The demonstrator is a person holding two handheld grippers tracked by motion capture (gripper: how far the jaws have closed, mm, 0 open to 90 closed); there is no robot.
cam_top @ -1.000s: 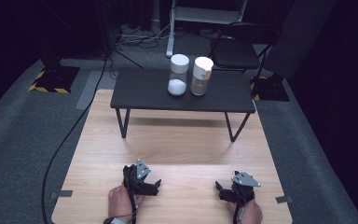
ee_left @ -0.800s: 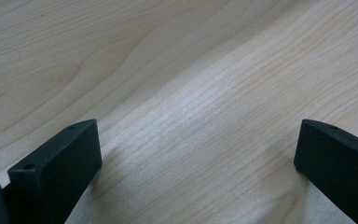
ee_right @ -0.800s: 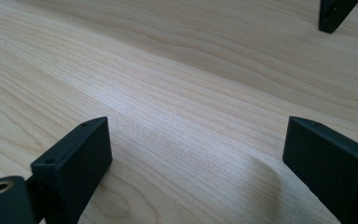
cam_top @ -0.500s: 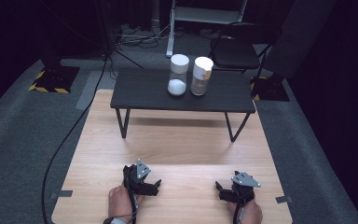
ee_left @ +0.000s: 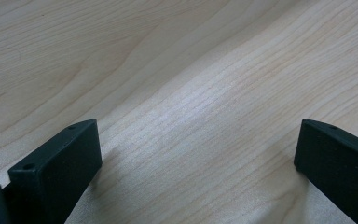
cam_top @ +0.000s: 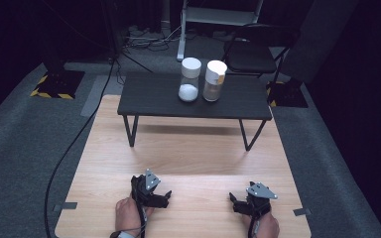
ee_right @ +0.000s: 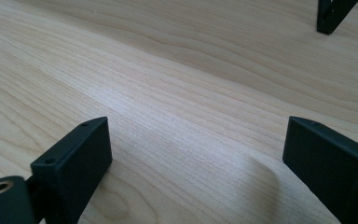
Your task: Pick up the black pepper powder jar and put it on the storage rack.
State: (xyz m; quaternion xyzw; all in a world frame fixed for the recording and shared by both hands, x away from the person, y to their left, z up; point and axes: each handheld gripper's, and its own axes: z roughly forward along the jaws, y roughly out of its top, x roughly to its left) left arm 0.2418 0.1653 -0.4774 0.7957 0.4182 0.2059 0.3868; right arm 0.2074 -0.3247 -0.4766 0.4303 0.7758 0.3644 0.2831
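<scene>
Wooden surface (cam_top: 188,148) carries a low black table (cam_top: 149,96) at twelve o'clock, two white-capped jars (cam_top: 202,82) on it; left gripper (cam_top: 164,197) and right gripper (cam_top: 234,202) rest at six o'clock, fingers spread, empty. Grey carpet (cam_top: 30,134) surrounds.

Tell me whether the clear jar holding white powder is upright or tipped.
Upright: the clear white-lidded jar of white powder stands on the small black table, lid on top.

A pale wooden board (cam_top: 188,163) with fine brown grain lies on grey carpet (cam_top: 25,148). On it stands a small black desk (cam_top: 149,96) bearing two clear jars: the left jar (cam_top: 189,79) has a white lid and white contents, the right jar (cam_top: 214,80) a white lid and tan contents. Near, both claws, the left claw (cam_top: 164,197) and the right claw (cam_top: 234,204), are black with grey top plates.
</scene>
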